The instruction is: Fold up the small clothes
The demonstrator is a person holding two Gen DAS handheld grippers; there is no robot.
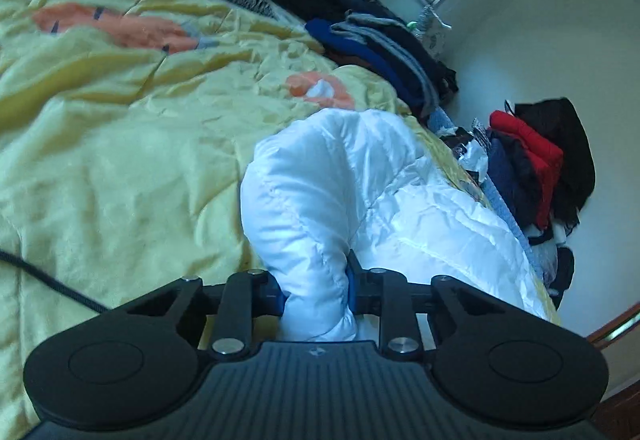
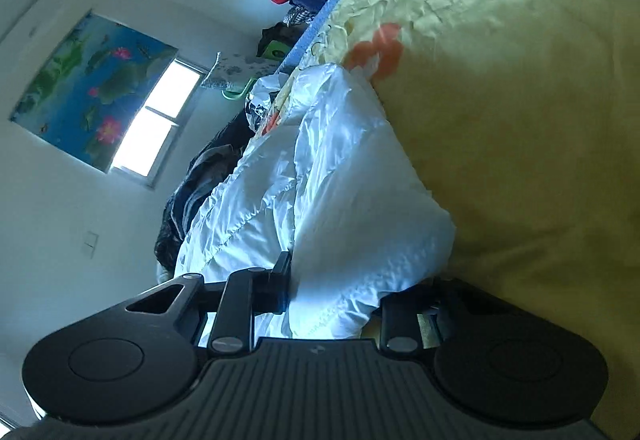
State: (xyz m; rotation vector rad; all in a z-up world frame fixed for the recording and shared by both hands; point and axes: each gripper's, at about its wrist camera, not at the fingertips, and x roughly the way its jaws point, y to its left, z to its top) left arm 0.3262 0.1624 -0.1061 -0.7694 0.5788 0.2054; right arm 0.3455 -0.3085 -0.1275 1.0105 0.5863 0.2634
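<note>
A white puffy jacket lies on a bed covered by a yellow quilt, near the bed's edge. The left gripper has its 2 fingers closed on a thick fold of the jacket, and the right gripper pinches another bunched part of it. Piles of dark and red clothes sit beside the wall beyond the bed.

Glossy white quilted jacket on a pale yellow bedspread with orange and blue-grey patches; red, navy and black clothes piled against the white wall; blue poster with pink flowers
</note>
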